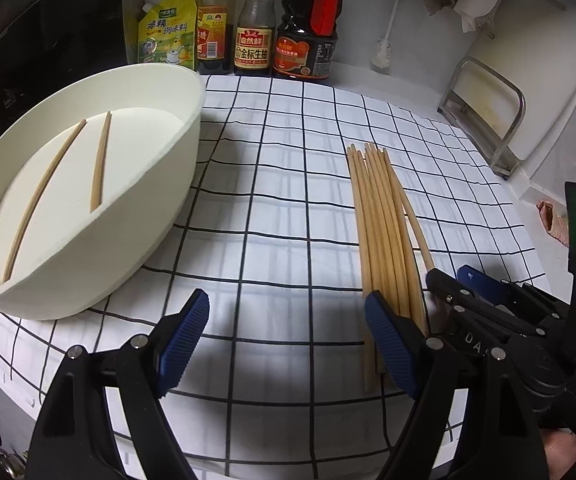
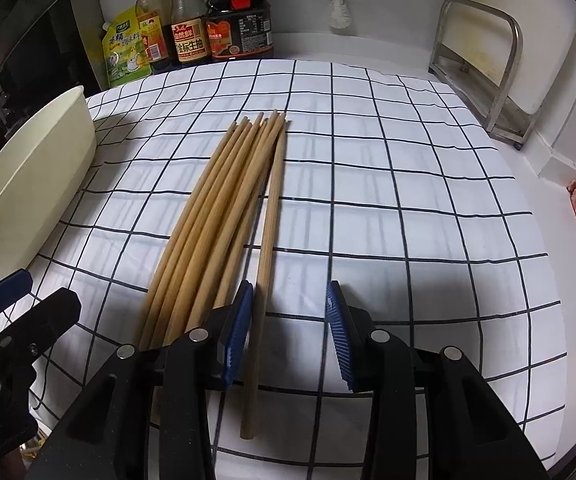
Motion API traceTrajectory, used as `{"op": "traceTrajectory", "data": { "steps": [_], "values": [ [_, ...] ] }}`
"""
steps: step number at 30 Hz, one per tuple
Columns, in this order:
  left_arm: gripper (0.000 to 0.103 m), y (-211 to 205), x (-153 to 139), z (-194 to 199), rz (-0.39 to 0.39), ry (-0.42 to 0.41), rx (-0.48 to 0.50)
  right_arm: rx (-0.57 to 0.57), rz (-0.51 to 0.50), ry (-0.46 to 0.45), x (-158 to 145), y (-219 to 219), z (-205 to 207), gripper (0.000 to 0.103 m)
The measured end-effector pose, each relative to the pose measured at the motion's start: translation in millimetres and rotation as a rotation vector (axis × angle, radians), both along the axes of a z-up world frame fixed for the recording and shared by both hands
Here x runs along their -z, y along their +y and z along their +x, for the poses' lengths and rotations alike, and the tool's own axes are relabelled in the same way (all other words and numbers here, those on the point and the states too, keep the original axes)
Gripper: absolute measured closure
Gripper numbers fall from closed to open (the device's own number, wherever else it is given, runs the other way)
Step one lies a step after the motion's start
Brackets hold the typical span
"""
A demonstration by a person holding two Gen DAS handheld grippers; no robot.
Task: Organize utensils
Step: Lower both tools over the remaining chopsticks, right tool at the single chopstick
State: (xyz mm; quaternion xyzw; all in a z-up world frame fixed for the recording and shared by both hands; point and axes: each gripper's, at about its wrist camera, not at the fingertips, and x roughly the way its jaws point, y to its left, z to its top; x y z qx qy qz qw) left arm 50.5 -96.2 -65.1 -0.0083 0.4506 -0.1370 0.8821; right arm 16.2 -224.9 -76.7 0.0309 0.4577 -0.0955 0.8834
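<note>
Chopsticks mostly wait unsorted: two [image 1: 54, 184] lie inside the cream oval tub [image 1: 160, 216] at the left, while a bundle [image 2: 216, 216] rests on the checked cloth [image 2: 408, 200] covering the tabletop. Left tool [image 1: 284, 340] hangs wide apart over bare cloth, gripping nothing. Right tool [image 2: 288, 336] straddles one stray chopstick [image 2: 266, 264], its pads not pressing it. Early going, I judge.

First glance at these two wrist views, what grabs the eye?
The bundle of wooden chopsticks lying mid-cloth on the black-and-white checked cloth, one stick between the right gripper pads. At left, a cream tub already holds two chopsticks; the left gripper hangs open, empty.
</note>
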Motion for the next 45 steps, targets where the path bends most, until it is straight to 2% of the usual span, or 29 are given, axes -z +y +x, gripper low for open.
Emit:
{"op": "traceTrajectory", "data": {
  "steps": [12, 28, 32, 37, 45],
  "values": [
    [0.022, -28, 19, 16, 0.027, 0.030, 0.019, 0.043, 0.021, -0.011, -2, -32, -9, 0.066],
    [0.021, -39, 25, 21, 0.094, -0.002, -0.001, 0.026, 0.018, -0.017, -2, -30, -7, 0.066],
    [0.019, -42, 26, 26, 0.096, 0.021, 0.002, 0.035, 0.026, -0.022, -2, -31, -7, 0.066],
    [0.019, -46, 29, 28, 0.139, 0.016, 0.001, 0.031, 0.012, -0.022, -2, -29, -6, 0.066],
    [0.019, -40, 20, 29, 0.089, 0.008, -0.011, 0.031, 0.006, -0.023, -2, -28, -6, 0.066]
  ]
}}
